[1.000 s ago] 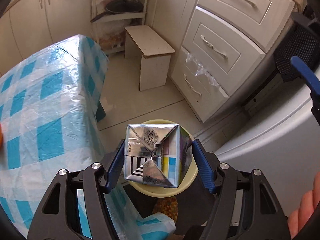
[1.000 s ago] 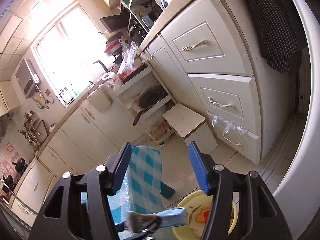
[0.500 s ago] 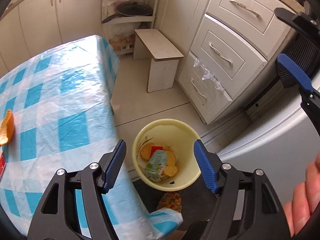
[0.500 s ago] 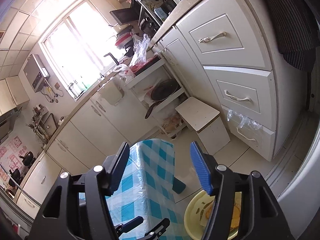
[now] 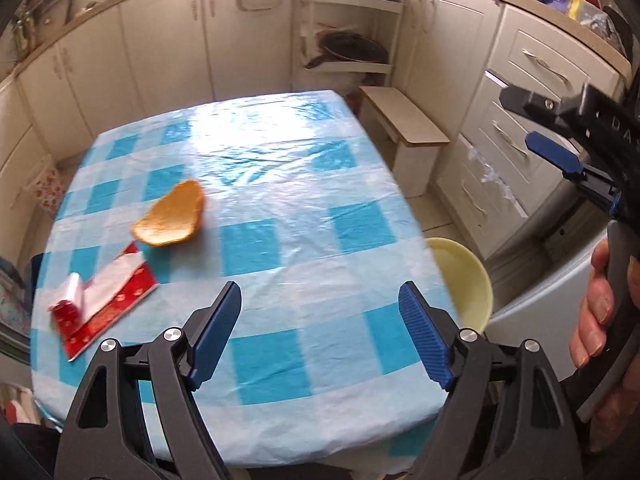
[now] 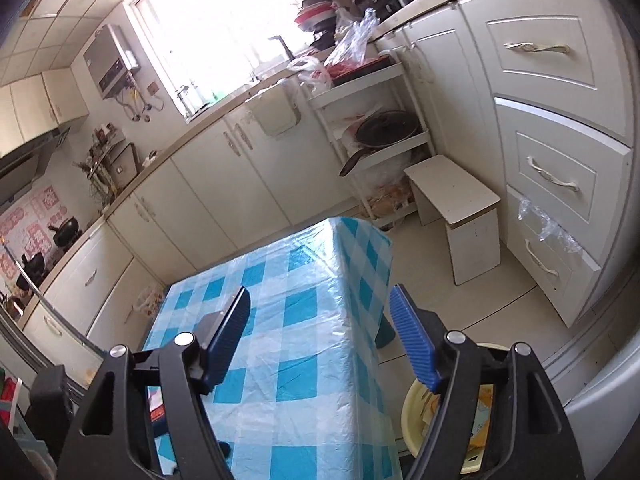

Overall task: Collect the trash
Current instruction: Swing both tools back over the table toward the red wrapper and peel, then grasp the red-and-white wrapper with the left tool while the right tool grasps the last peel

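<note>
An orange peel (image 5: 170, 221) and a red and white wrapper (image 5: 100, 300) lie on the left part of the blue checked table (image 5: 300, 216). The yellow trash bin (image 5: 466, 276) stands on the floor at the table's right edge; in the right wrist view (image 6: 412, 404) it holds several scraps. My left gripper (image 5: 320, 332) is open and empty above the table's near side, right of the wrapper. My right gripper (image 6: 320, 332) is open and empty, held high above the table's right edge; it also shows in the left wrist view (image 5: 556, 156).
A small white stool (image 5: 404, 136) stands on the floor beyond the table's far right corner. White drawers (image 6: 560, 168) and cabinets (image 5: 168, 48) line the walls. A corner shelf rack holds a black pan (image 6: 380, 130). A white appliance (image 5: 536, 304) is at right, behind the bin.
My left gripper let the silver carton fall into the bin, then swung left from above the bin to above the table. The peel and wrapper came into view. My right gripper tilted down.
</note>
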Action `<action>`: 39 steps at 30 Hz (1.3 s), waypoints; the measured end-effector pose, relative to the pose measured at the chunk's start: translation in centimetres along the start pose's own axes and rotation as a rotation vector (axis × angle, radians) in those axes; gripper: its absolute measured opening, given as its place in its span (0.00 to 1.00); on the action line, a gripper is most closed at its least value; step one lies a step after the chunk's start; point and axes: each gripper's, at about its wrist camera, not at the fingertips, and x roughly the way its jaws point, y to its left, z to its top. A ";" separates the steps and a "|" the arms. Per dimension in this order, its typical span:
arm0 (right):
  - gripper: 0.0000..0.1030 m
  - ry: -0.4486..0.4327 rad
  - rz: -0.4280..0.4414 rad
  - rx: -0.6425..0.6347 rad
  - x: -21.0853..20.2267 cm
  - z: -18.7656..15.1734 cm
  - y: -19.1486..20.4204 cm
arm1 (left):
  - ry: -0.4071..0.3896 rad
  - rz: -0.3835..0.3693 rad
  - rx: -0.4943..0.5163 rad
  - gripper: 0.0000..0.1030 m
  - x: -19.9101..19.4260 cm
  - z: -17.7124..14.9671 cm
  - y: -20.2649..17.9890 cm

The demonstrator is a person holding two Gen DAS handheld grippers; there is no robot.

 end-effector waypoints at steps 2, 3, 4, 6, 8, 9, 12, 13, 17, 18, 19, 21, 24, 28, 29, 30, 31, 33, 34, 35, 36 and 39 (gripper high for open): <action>0.68 0.040 0.020 -0.042 1.3 -0.7 1.7 | -0.009 0.049 -0.041 0.76 -0.7 -0.4 3.3; 0.68 0.066 0.036 -0.063 2.1 -1.1 2.6 | -0.009 0.071 -0.068 0.76 -0.9 -0.6 5.1; 0.68 0.089 0.051 -0.077 2.8 -1.5 3.4 | -0.008 0.092 -0.095 0.76 -1.0 -0.9 6.8; 0.68 0.139 0.080 -0.092 4.2 -2.3 4.7 | -0.005 0.148 -0.142 0.76 -1.1 -1.3 9.9; 0.68 0.191 0.108 -0.101 5.7 -3.1 6.0 | -0.005 0.186 -0.182 0.76 -1.4 -1.7 12.6; 0.68 0.213 0.117 -0.106 6.4 -3.4 6.6 | -0.003 0.197 -0.202 0.76 -1.5 -1.9 13.9; 0.68 0.268 0.142 -0.112 8.3 -4.4 8.4 | 0.026 0.208 -0.221 0.80 -0.9 -2.4 16.9; 0.68 0.284 0.149 -0.110 9.0 -4.7 9.1 | 0.037 0.217 -0.220 0.80 -0.5 -2.7 17.6; 0.68 0.333 0.165 -0.106 11.7 -5.7 11.3 | 0.104 0.258 -0.183 0.80 2.1 -3.6 19.5; 0.68 0.343 0.167 -0.106 12.4 -5.9 11.9 | 0.114 0.274 -0.171 0.80 2.7 -3.6 19.8; 0.68 0.352 0.169 -0.105 13.0 -6.2 12.5 | 0.119 0.277 -0.161 0.80 3.2 -3.6 19.9; 0.68 0.369 0.169 -0.102 14.3 -6.5 13.4 | 0.126 0.270 -0.129 0.80 3.9 -3.4 20.0; 0.68 0.392 0.162 -0.099 16.1 -7.0 14.5 | 0.134 0.282 -0.059 0.80 4.8 -3.1 19.6; 0.68 0.409 0.148 -0.115 17.7 -7.5 15.7 | 0.148 0.258 -0.077 0.81 5.8 -2.9 20.4; 0.68 0.410 0.144 -0.118 18.0 -7.6 15.8 | 0.154 0.234 -0.102 0.81 6.0 -2.8 20.8; 0.68 0.410 0.137 -0.119 18.4 -7.6 16.0 | 0.158 0.214 -0.125 0.81 6.1 -2.7 21.3; 0.68 0.408 0.128 -0.122 18.7 -7.7 16.1 | 0.158 0.198 -0.147 0.79 6.2 -2.8 21.7; 0.68 0.404 0.116 -0.127 19.4 -7.8 16.5 | 0.141 0.205 -0.172 0.67 6.0 -2.8 22.2; 0.67 0.402 0.111 -0.130 19.6 -7.9 16.6 | 0.135 0.206 -0.174 0.53 5.8 -2.8 22.3; 0.64 0.402 0.108 -0.132 19.9 -8.0 16.7 | 0.132 0.196 -0.181 0.33 5.5 -2.8 22.5; 0.56 0.408 0.103 -0.134 20.2 -8.1 16.7 | 0.134 0.185 -0.191 0.22 5.4 -2.7 22.7; 0.35 0.420 0.092 -0.149 21.1 -8.6 16.8 | 0.146 0.114 -0.245 0.01 5.2 -2.9 23.4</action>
